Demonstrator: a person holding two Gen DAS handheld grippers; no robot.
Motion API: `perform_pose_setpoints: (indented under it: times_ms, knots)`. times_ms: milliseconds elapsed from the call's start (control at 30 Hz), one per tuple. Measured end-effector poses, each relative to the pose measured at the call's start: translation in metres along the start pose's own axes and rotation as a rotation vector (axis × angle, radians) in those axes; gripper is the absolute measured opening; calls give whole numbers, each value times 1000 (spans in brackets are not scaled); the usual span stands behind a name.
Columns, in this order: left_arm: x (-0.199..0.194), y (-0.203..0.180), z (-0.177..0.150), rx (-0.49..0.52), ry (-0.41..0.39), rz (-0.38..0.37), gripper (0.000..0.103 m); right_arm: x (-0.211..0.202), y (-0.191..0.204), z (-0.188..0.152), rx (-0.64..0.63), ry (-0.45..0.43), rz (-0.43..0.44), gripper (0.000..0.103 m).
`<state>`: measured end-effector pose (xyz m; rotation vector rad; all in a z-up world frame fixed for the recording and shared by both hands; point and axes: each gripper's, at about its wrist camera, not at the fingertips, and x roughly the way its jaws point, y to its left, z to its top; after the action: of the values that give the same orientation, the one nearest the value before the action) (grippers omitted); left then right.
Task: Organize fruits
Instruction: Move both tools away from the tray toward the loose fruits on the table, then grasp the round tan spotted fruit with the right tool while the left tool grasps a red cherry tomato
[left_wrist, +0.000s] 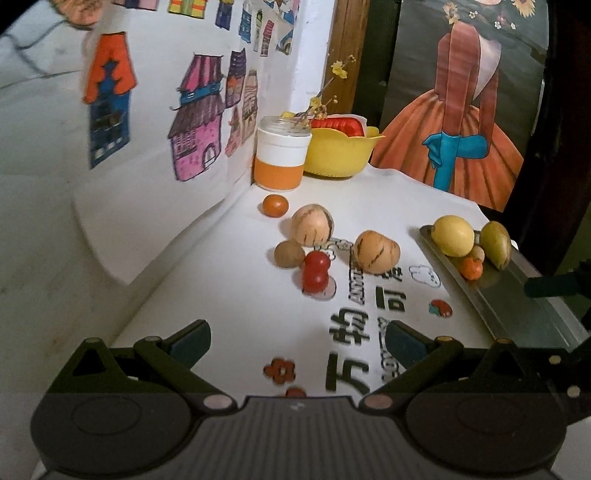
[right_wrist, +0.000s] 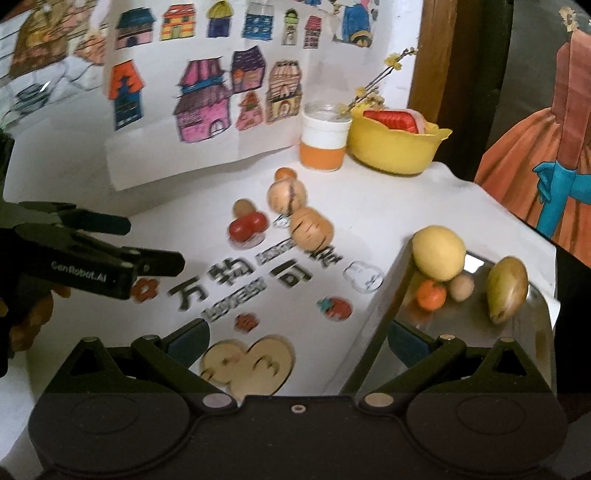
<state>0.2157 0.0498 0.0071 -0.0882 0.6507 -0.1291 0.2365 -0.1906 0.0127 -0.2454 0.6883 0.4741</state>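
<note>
On the white printed mat lie a small orange (left_wrist: 275, 205), two striped tan melons (left_wrist: 312, 225) (left_wrist: 376, 252), a brown kiwi-like fruit (left_wrist: 289, 254) and two red tomatoes (left_wrist: 316, 271). A metal tray (left_wrist: 517, 295) on the right holds a lemon (right_wrist: 439, 253), a green mango (right_wrist: 506, 288), a small orange (right_wrist: 430, 294) and a small beige fruit (right_wrist: 461, 286). My left gripper (left_wrist: 297, 341) is open and holds nothing, short of the tomatoes. My right gripper (right_wrist: 297, 341) is open too, straddling the tray's (right_wrist: 461, 332) near corner. The left gripper (right_wrist: 151, 243) also shows in the right wrist view.
An orange-and-white cup (left_wrist: 282, 158) with dried flowers and a yellow bowl (left_wrist: 341, 151) holding something red stand at the back corner. Paper drawings of houses cover the left wall. The table edge drops off past the tray on the right.
</note>
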Motion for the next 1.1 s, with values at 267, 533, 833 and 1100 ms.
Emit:
perform_pose_setpoints:
  times_ms: [267,533,833,1100]
  knots:
    - [30,-1,15,-21,23,1,103,27,-12,20,-63,-43,-67,102]
    - [57,9,24,-122,47,-18,103,70,-20,35,-66,-31,-17,102]
    - [62,11,26,-120,26,-36,94,99,-17,44,-72,-13,46,100]
    - [62,12,27,-114,31,-49,78,102,-21,48,-83,-18,27,87]
